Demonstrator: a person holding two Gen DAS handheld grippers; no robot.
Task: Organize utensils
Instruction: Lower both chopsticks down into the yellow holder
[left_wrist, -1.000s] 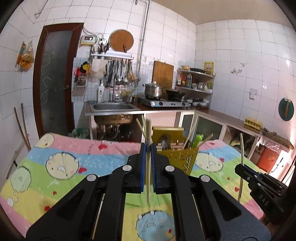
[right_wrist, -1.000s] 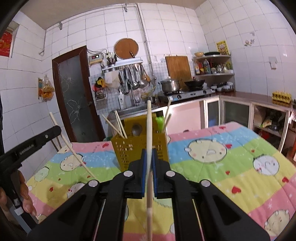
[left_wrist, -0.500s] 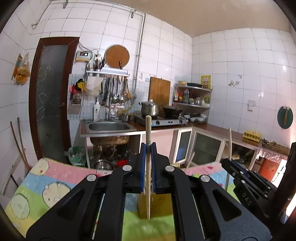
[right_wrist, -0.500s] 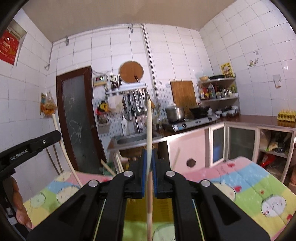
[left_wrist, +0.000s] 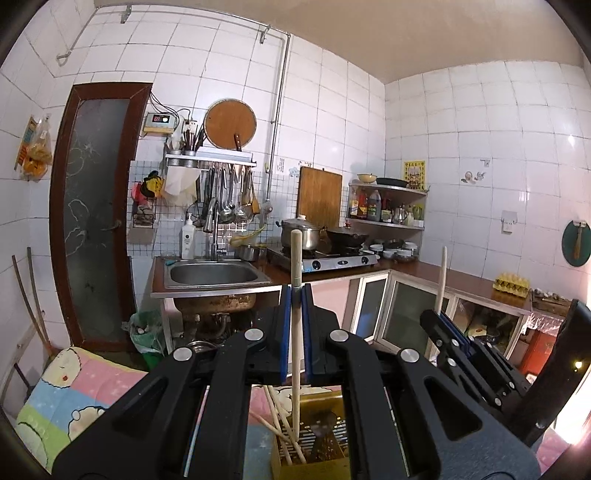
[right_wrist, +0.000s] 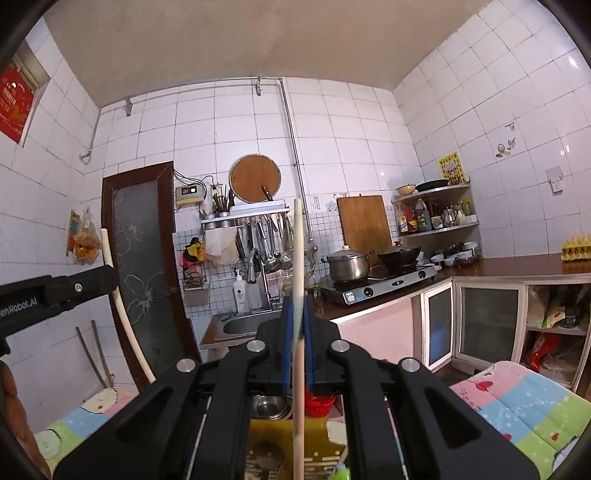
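Observation:
My left gripper (left_wrist: 295, 295) is shut on a pale wooden chopstick (left_wrist: 295, 258) that stands upright. Its lower tip hangs at the mouth of the yellow slotted utensil holder (left_wrist: 314, 470), right beneath the fingers. Several chopsticks (left_wrist: 280, 417) lean inside the holder. My right gripper (right_wrist: 297, 306) is shut on a second upright chopstick (right_wrist: 298, 240), above the same holder (right_wrist: 273, 432). In the left wrist view the right gripper (left_wrist: 454, 339) appears on the right with its chopstick (left_wrist: 441, 273). In the right wrist view the left gripper (right_wrist: 55, 295) shows on the left with its chopstick (right_wrist: 122, 306).
The holder stands on a pastel cartoon-print cloth (left_wrist: 74, 391) over the table. Behind are a steel sink (left_wrist: 212, 273), a gas stove with a pot (left_wrist: 325, 254), a brown counter with cabinets (right_wrist: 480, 317) and a dark door (left_wrist: 96, 221). A hand (right_wrist: 14, 406) shows at lower left.
Both grippers rose and moved forward with their chopsticks. The yellow holder went from ahead of the fingers to right beneath them. Both grips stayed shut.

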